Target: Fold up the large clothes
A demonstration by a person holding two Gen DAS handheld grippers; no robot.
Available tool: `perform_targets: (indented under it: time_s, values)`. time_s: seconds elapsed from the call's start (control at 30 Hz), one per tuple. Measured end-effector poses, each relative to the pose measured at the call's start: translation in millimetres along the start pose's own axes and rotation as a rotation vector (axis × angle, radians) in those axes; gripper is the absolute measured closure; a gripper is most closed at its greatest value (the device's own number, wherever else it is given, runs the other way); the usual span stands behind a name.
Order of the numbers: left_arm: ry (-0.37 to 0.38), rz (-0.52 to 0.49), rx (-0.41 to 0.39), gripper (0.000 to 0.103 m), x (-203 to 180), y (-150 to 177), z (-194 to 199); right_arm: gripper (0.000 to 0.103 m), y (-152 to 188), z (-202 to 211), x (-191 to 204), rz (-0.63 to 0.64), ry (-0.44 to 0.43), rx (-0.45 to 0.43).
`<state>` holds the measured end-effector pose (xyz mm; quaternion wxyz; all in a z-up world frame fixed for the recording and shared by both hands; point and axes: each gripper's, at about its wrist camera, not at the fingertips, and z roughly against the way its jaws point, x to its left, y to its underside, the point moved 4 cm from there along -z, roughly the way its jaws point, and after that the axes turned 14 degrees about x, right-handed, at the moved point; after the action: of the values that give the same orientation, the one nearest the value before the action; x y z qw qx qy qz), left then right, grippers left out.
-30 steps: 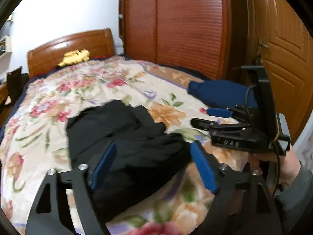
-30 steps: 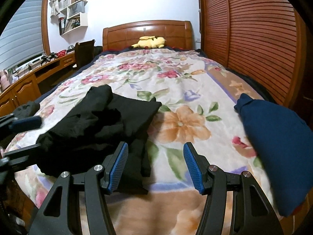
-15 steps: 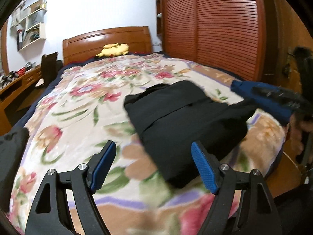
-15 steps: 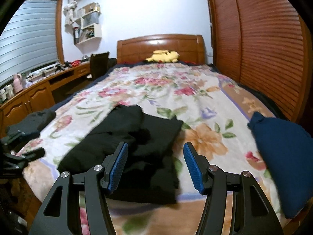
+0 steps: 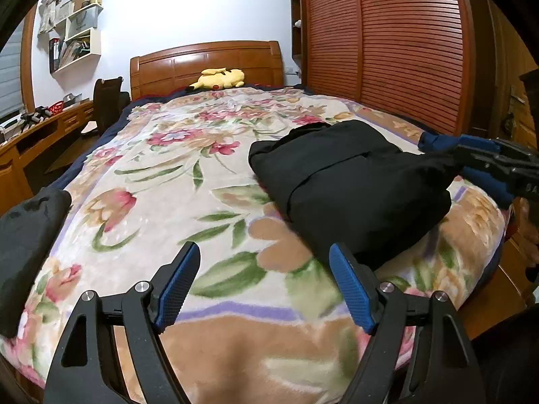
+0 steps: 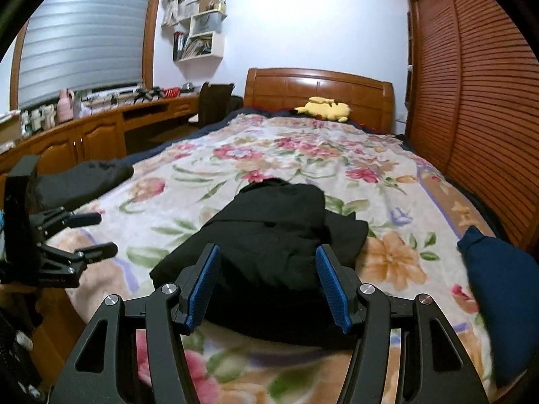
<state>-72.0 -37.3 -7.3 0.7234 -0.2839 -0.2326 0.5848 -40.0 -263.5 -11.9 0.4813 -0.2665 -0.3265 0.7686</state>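
Two grippers were spread, neither pinching anything. The left gripper (image 5: 264,286) hung over bare floral blanket (image 5: 161,181); the right gripper (image 6: 267,284) hung above the folded black garment (image 6: 276,235), which lay near the bed's foot. A navy garment (image 6: 502,289) lay to its right.

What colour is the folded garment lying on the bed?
Black. The garment shows best in the right wrist view, on the flowered blanket.
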Motion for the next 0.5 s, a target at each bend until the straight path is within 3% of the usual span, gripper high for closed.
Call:
perform_targets:
  time_s: [0.4,0.5]
  values:
    - [0.001,0.034,0.0,0.023,13,9,2,0.042,-12,-32,-4,0.0,0.044,0.083]
    - [0.001,0.04,0.007,0.023,16,10,0,0.042,-11,-45,-5,-0.017,0.068,0.14]
